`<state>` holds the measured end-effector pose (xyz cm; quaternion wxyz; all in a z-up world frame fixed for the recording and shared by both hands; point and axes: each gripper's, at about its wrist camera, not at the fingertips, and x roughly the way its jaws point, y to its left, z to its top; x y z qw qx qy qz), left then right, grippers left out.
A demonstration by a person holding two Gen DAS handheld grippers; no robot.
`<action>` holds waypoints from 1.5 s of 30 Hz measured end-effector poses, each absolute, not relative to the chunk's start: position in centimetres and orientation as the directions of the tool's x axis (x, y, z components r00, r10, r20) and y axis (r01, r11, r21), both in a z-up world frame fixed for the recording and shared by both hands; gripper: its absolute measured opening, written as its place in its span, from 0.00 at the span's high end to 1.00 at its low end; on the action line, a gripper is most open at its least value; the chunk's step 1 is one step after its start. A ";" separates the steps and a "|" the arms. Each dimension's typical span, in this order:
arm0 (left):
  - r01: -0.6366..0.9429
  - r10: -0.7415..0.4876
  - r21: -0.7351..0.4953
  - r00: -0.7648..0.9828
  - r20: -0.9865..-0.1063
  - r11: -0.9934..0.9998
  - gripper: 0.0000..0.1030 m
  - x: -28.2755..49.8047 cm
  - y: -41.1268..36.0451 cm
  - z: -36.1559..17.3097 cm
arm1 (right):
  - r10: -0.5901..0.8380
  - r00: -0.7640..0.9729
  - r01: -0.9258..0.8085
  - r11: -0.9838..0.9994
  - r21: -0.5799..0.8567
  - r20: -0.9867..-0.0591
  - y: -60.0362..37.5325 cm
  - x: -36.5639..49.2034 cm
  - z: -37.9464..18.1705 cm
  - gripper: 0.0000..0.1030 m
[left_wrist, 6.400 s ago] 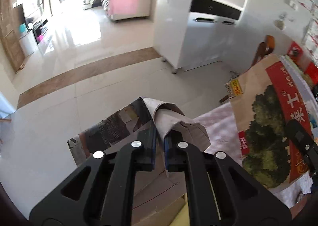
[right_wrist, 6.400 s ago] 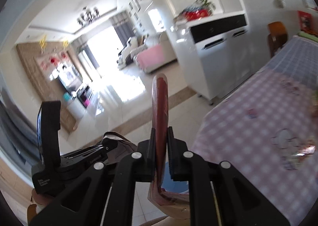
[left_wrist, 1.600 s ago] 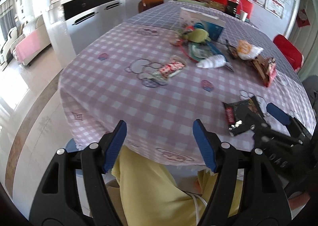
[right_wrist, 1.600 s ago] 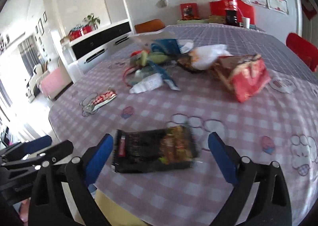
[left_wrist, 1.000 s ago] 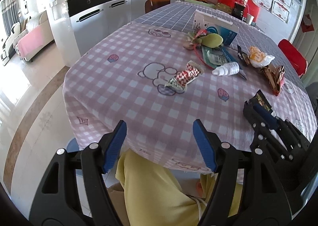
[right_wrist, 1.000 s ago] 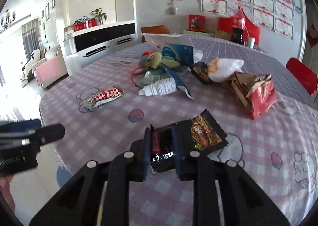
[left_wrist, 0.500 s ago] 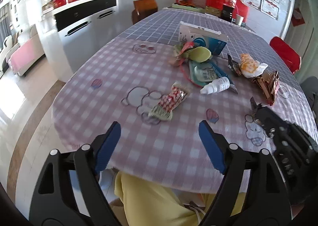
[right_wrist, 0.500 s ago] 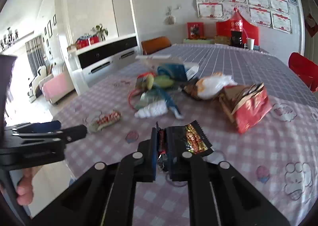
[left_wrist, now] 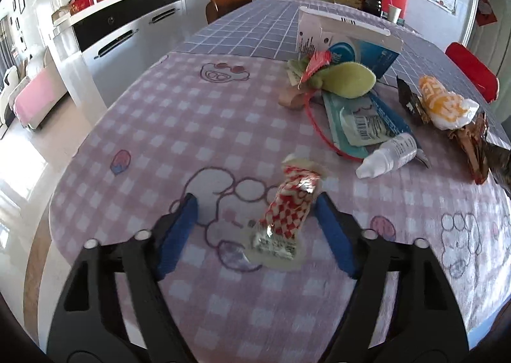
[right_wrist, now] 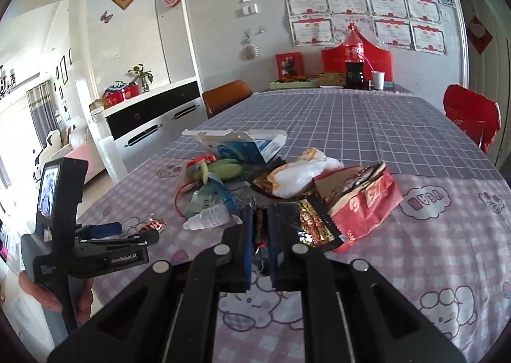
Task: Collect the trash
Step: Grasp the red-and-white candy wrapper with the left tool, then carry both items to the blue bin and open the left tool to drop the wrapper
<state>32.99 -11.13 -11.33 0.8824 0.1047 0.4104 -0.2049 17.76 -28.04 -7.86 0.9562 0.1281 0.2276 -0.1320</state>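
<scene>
Two tools: left [left_wrist: 255, 203] spread around checkered wrapper [left_wrist: 289, 216]; right [right_wrist: 258, 232] pinching crumpled black wrapper [right_wrist: 306, 222].

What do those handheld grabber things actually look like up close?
Each gripper is a black plastic frame with triangular cutouts, silver screw heads and blue finger pads. Seen from the right wrist, the left gripper carries white "GenRobot.AI" lettering and a small upright screen, held by a bare hand.

Bright daylight floods in from nine o'clock, glaring on the glossy pale floor [left_wrist: 19, 171]; fisheye edges curve and darken.
</scene>
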 end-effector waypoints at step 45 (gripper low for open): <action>-0.217 0.137 -0.002 0.620 -0.773 0.976 0.85 25.8 18.7 -10.1 | 0.553 0.680 -0.525 0.826 0.207 -0.482 4.0 26.7 -7.0 0.92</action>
